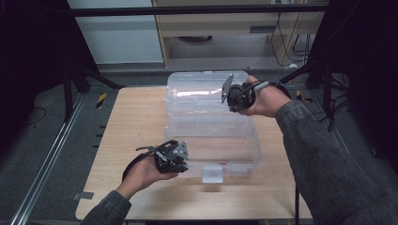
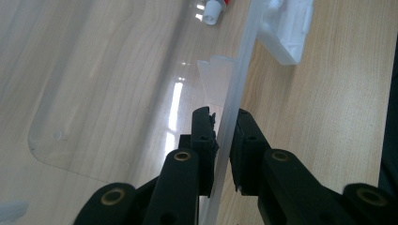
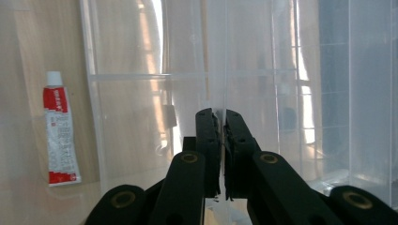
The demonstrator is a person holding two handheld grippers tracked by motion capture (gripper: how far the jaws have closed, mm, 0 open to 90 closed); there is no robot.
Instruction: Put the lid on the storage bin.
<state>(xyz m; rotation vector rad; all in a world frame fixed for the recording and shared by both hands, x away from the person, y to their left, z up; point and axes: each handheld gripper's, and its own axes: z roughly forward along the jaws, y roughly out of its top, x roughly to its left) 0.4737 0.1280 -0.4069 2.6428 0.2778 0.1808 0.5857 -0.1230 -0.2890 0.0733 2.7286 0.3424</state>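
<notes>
Two grippers clamped on a clear plastic box

Two black grippers grip a see-through plastic box (image 1: 213,140) with rounded corners, standing at the middle of a pale wooden table (image 1: 131,126). The left gripper (image 1: 180,161) is at the box's near left corner, its jaws pressed on the thin upright rim, one inside and one outside. The right gripper (image 1: 228,93) is at the far right, its jaws closed tight on the edge of the raised lid (image 1: 197,89), a ribbed, glossy sheet. A white latch (image 1: 212,174) juts from the near wall. Inside, a red-and-white tube (image 3: 58,136) with a white cap lies flat on the bottom. Grey sleeves cover both forearms. Around the table are grey carpet, a metal floor rail on the left, and cables by a cabinet at the far right.
</notes>
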